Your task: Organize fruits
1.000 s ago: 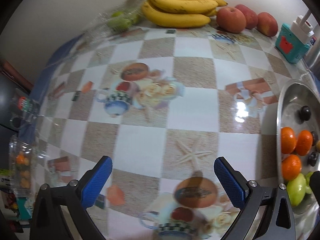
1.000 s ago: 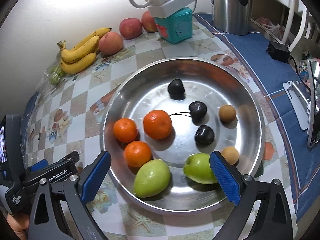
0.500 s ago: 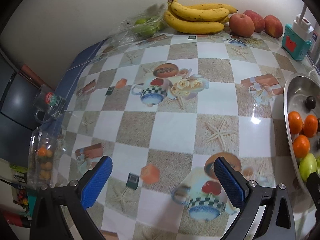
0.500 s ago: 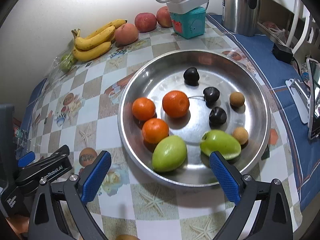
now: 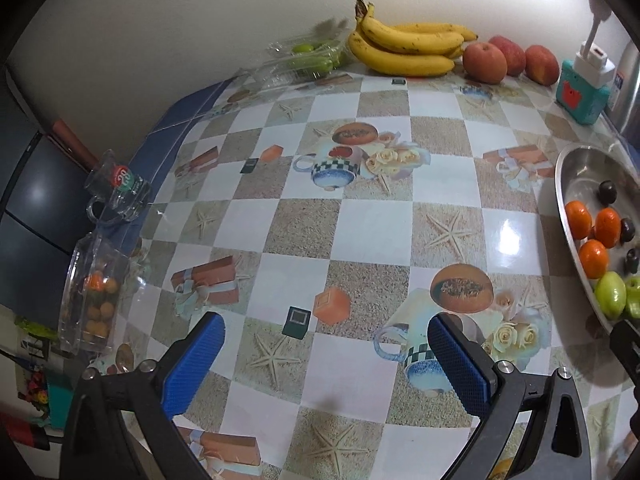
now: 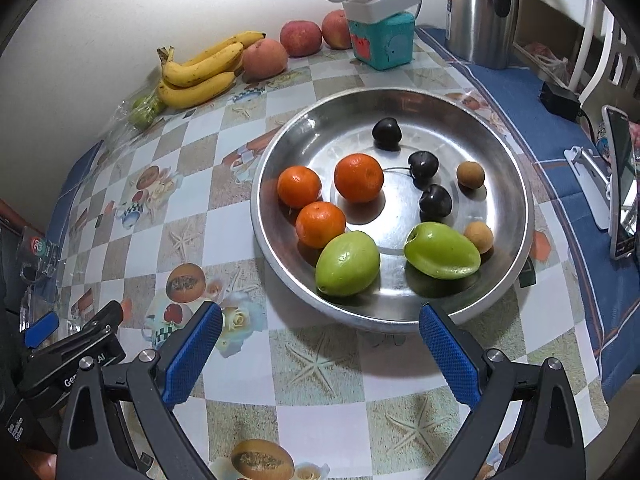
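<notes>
A round steel tray (image 6: 516,184) holds three oranges (image 6: 358,178), two green fruits (image 6: 347,263), three dark plums (image 6: 435,201) and two small brown fruits (image 6: 471,175). It also shows at the right edge of the left wrist view (image 5: 570,168). Bananas (image 5: 404,46) (image 6: 202,70) and three red apples (image 5: 484,62) (image 6: 300,38) lie by the far wall. My right gripper (image 6: 320,358) is open and empty, just short of the tray's near rim. My left gripper (image 5: 326,364) is open and empty over the patterned tablecloth, left of the tray.
A clear bag of green fruits (image 5: 310,60) lies left of the bananas. A teal box with a white power strip (image 6: 380,20) and a steel kettle (image 6: 480,12) stand at the back. A glass mug (image 5: 116,194) and a clear box of small fruits (image 5: 94,296) sit at the left edge.
Both grippers have drawn back toward me, away from the fruit. The tray now lies farther ahead of the right gripper. Both stay open.
</notes>
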{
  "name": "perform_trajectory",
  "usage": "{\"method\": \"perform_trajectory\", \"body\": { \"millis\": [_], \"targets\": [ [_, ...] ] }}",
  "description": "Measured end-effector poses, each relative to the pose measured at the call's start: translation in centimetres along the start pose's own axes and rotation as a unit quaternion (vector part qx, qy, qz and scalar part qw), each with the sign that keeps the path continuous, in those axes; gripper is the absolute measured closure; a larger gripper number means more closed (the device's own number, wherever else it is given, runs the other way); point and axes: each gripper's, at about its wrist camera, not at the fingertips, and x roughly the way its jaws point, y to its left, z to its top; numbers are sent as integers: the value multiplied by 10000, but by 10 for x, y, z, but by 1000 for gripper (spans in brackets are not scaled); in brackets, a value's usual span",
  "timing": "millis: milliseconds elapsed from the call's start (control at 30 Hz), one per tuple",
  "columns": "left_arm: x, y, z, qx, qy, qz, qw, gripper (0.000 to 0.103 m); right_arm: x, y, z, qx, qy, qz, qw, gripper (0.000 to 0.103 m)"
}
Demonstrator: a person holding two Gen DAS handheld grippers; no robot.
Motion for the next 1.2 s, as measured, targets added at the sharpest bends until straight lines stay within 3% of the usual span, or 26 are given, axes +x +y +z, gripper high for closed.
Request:
{"method": "perform_trajectory", "body": {
  "millis": [267, 1200],
  "targets": [
    [-9, 6, 1, -119, -155, -172, 9997, 0, -10, 1, -1, -6, -157, -57, 9999, 4],
    [-10, 6, 3, -81, -86, -475, 9988, 0, 0, 7, -1, -103, 69, -53, 9999, 4]
  ]
}}
